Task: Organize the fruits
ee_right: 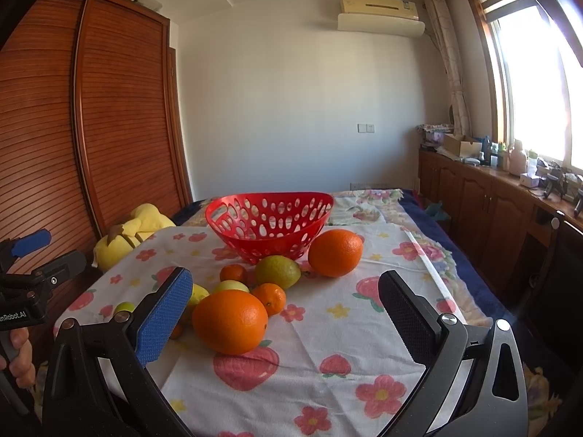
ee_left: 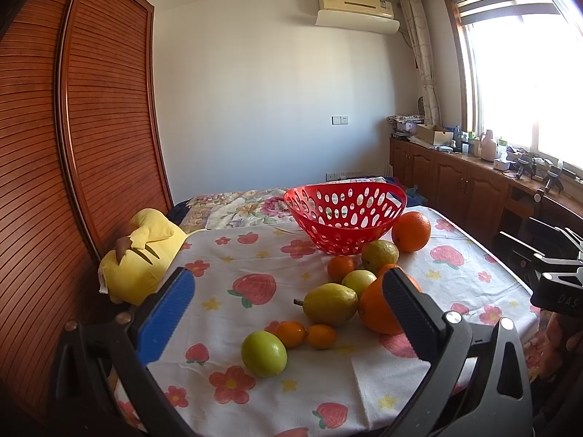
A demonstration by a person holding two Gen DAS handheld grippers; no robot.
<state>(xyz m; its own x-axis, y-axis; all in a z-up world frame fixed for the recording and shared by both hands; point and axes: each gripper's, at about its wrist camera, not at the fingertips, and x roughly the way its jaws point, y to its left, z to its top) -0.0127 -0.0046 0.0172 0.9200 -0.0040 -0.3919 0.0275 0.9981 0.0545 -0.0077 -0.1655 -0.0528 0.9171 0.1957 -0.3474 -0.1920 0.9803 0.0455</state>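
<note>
A red perforated basket (ee_left: 346,215) (ee_right: 269,220) stands empty on the far part of the flowered cloth. Fruit lies loose in front of it: a big orange (ee_right: 230,321) nearest, a second big orange (ee_right: 335,252) right of the basket, a green lemon (ee_right: 277,270), small tangerines (ee_right: 270,298), and in the left wrist view a pear-like yellow fruit (ee_left: 331,304) and a green round fruit (ee_left: 264,353). My left gripper (ee_left: 288,291) is open and empty above the fruit. My right gripper (ee_right: 286,293) is open and empty, just short of the near orange.
A yellow plush toy (ee_left: 140,255) lies at the table's left edge beside a wooden slatted wardrobe (ee_left: 73,138). A wooden cabinet (ee_right: 484,200) with clutter runs under the window on the right. A flowered bedspread (ee_left: 237,207) lies behind the table.
</note>
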